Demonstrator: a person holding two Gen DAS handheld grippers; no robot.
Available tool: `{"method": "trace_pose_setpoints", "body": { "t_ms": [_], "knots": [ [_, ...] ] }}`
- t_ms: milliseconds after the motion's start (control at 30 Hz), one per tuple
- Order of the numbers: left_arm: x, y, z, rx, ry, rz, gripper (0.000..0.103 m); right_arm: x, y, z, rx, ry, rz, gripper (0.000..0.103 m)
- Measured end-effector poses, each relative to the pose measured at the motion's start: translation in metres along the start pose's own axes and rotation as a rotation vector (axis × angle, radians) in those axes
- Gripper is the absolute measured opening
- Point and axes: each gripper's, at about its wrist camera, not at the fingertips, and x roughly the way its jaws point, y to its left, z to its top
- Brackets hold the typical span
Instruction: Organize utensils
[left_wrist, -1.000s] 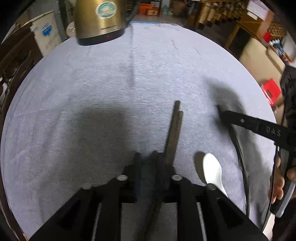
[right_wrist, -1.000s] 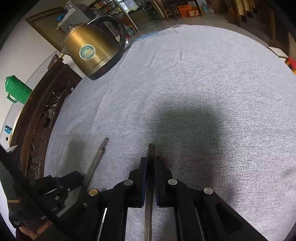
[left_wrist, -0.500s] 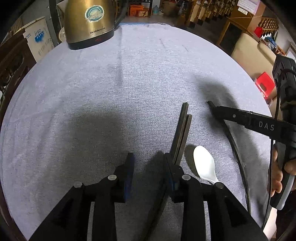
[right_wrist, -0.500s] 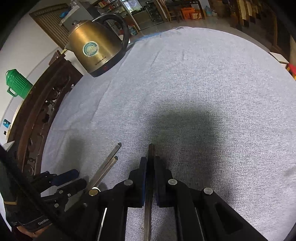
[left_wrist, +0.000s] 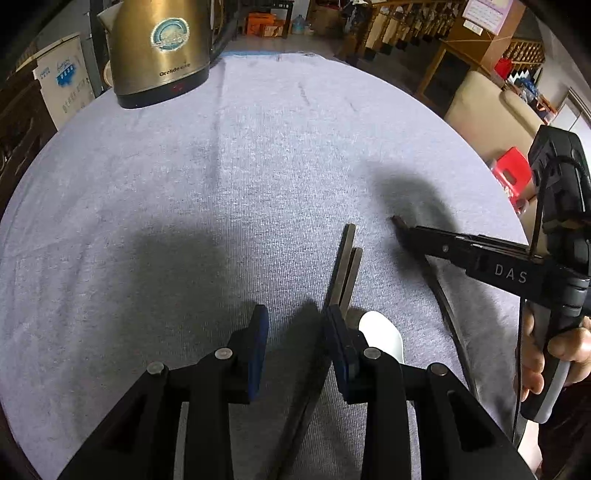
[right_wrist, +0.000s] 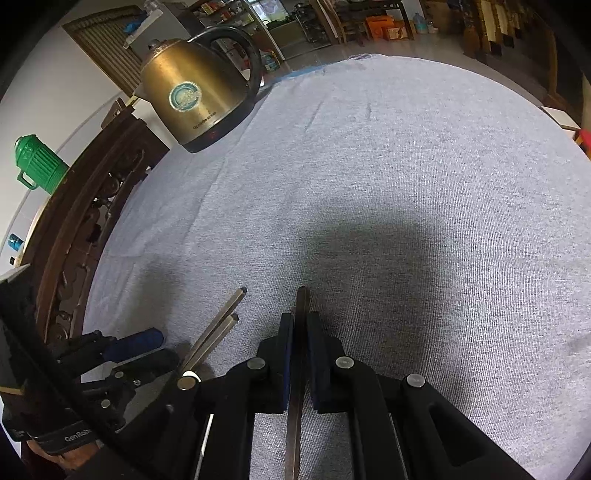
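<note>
A pair of dark chopsticks (left_wrist: 345, 266) lies on the grey cloth and runs under my left gripper's right-hand finger. My left gripper (left_wrist: 295, 317) stands open, its blue pads apart with only cloth between the tips. A white spoon (left_wrist: 382, 334) lies just right of that finger. My right gripper (right_wrist: 300, 317) is shut on a single dark chopstick (right_wrist: 302, 299), which points forward just above the cloth. From the left wrist view the right gripper (left_wrist: 400, 223) comes in from the right, held by a hand (left_wrist: 561, 347). The chopstick pair (right_wrist: 218, 332) and the left gripper (right_wrist: 162, 347) show at lower left of the right wrist view.
A brass-coloured electric kettle (left_wrist: 162, 48) (right_wrist: 195, 99) stands at the far left edge of the round grey-covered table (left_wrist: 258, 166). A carved wooden chair back (right_wrist: 74, 229) and a green jug (right_wrist: 35, 164) are beyond the left edge. A red stool (left_wrist: 513, 173) is off to the right.
My left gripper's jaws have spread wider and no longer pinch the chopstick pair, which now lies on the cloth. The left view tilted up a little. The right gripper kept still.
</note>
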Motion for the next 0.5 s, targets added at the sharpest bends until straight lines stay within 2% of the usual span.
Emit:
{"method": "trace_pose_setpoints", "body": {
  "t_ms": [167,233,433,500],
  "knots": [
    [0.007,-0.007,0.001,0.042,0.009,0.021,0.033,0.000,0.000,-0.001,0.004,-0.003,0.003,0.009],
    [0.007,-0.005,0.001,0.025,0.016,0.015,0.034,0.000,0.000,-0.001,0.005,-0.003,0.004,0.009],
    [0.006,0.003,0.005,0.015,0.017,0.070,0.037,0.001,-0.001,-0.001,0.006,-0.003,0.003,0.009],
    [0.006,0.007,0.006,0.007,0.011,0.109,0.043,0.001,-0.001,-0.001,0.005,-0.003,0.003,0.009]
  ]
}}
